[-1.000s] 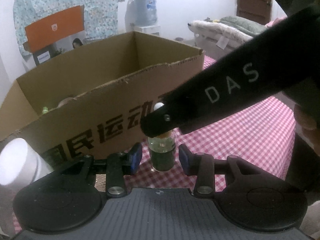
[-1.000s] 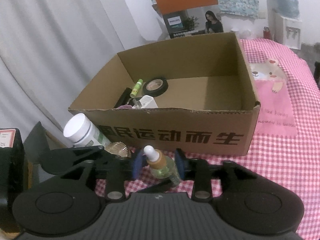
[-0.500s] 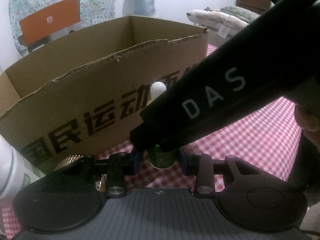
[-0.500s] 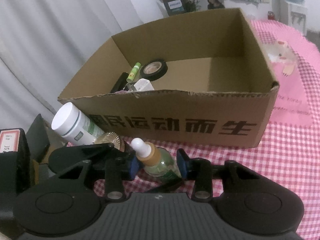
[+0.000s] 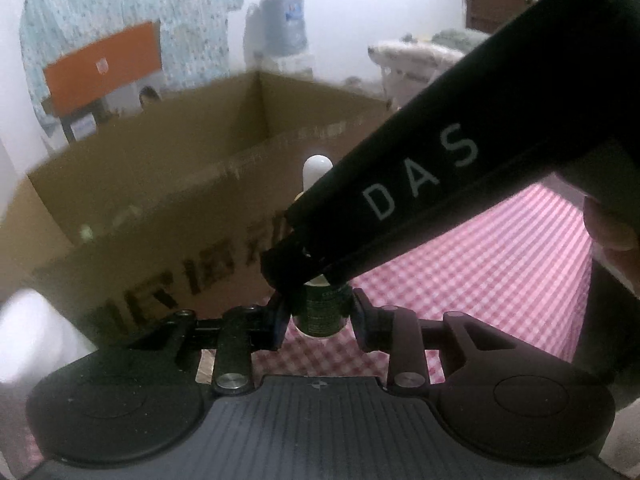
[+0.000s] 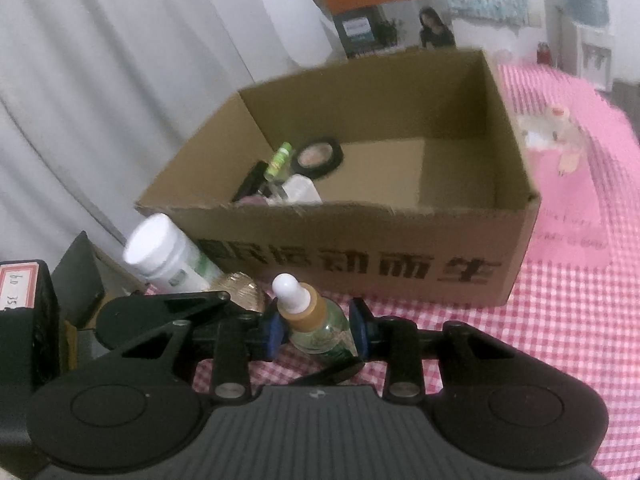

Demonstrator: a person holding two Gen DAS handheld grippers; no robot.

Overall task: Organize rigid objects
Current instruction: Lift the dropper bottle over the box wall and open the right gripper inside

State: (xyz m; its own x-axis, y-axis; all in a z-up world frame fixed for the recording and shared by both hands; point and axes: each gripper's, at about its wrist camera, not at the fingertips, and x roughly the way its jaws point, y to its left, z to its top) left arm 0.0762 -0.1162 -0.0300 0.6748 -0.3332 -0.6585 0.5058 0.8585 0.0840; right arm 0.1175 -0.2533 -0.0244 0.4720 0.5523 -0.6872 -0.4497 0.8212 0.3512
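Your right gripper (image 6: 316, 330) and left gripper (image 5: 319, 318) are both grasping the dropper bottle (image 6: 316, 320), with the cardboard box (image 6: 360, 256) at 12 o'clock.

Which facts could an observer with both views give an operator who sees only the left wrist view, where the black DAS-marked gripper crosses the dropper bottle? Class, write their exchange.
Operator: What is under the bottle's white bulb?
Observer: In the right wrist view, the dropper bottle has a tan collar below the bulb, above clear greenish glass.
Operator: How does the right gripper sit on it?
Observer: Its blue pads sit close against both sides of the glass body.
Operator: What is inside the cardboard box?
Observer: A black tape roll lies near the left end, among other small items.
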